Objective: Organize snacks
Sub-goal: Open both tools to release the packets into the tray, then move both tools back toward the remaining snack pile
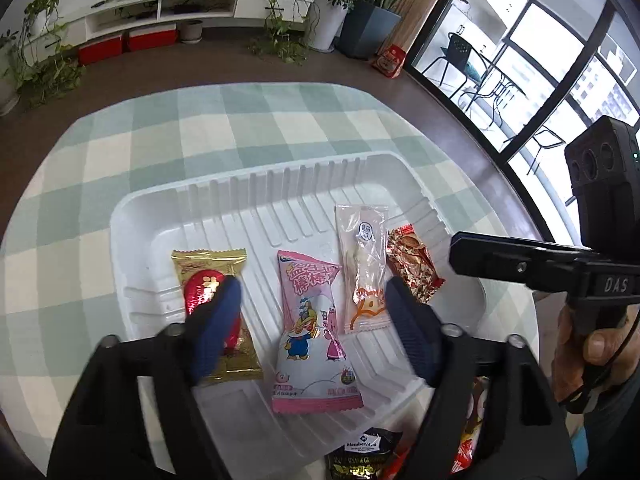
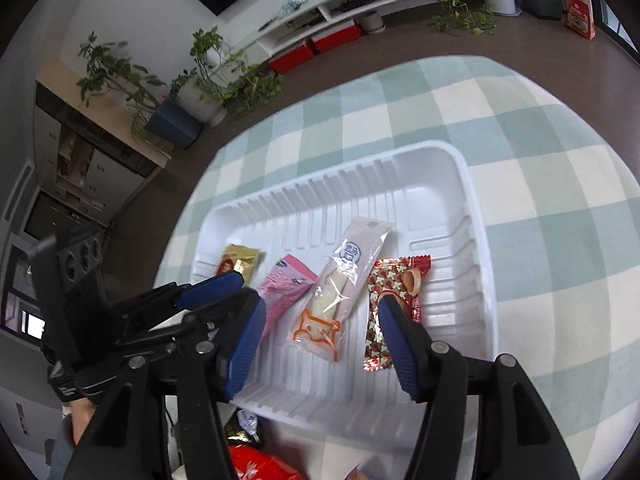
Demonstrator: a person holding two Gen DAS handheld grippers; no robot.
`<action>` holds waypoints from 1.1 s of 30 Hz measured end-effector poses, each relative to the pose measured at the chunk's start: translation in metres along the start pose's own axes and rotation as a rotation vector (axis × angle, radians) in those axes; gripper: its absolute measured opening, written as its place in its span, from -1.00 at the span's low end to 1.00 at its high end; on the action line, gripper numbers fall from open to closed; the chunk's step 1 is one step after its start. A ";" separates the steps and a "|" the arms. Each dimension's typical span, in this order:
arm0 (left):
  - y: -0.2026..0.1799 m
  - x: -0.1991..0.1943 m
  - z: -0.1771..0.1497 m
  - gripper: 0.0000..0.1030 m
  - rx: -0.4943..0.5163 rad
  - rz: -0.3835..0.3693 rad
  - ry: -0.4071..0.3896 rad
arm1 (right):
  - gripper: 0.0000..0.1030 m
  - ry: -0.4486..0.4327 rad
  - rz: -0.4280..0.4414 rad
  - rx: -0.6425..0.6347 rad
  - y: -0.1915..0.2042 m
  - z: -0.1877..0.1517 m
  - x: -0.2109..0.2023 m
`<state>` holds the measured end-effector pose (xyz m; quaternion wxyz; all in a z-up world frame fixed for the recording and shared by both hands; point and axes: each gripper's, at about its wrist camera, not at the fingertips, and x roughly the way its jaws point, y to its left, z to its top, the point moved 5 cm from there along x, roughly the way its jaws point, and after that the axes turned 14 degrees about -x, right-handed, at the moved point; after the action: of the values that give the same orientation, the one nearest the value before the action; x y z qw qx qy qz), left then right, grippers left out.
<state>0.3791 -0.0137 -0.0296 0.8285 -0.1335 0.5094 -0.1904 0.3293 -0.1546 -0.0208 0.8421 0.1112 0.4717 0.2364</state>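
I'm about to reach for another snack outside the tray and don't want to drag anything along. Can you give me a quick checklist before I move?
1. Left gripper empty, fingers apart: ok.
2. Right gripper empty, fingers apart: ok.
3. Gold packet, pink packet, clear packet and red starred packet lying inside the white tray: ok.
4. Packets free of the finger pads: cannot tell for the gold one, partly hidden by a left finger.
5. Snacks waiting outside the near rim, such as the black packet: ok.
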 end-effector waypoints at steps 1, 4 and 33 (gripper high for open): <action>-0.001 -0.012 0.001 0.56 0.004 -0.005 -0.031 | 0.37 -0.024 -0.007 -0.002 0.002 0.001 -0.011; -0.002 -0.051 0.003 0.70 0.002 -0.021 -0.127 | 0.65 -0.119 -0.018 -0.025 0.009 0.004 -0.048; -0.006 -0.146 -0.306 0.99 -0.290 -0.157 -0.252 | 1.00 -0.383 0.348 0.164 0.041 -0.242 -0.145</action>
<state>0.0442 0.0381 -0.0478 0.8402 -0.3136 0.4120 -0.1610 0.0482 -0.2001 -0.0248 0.8508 0.3012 0.2953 0.3134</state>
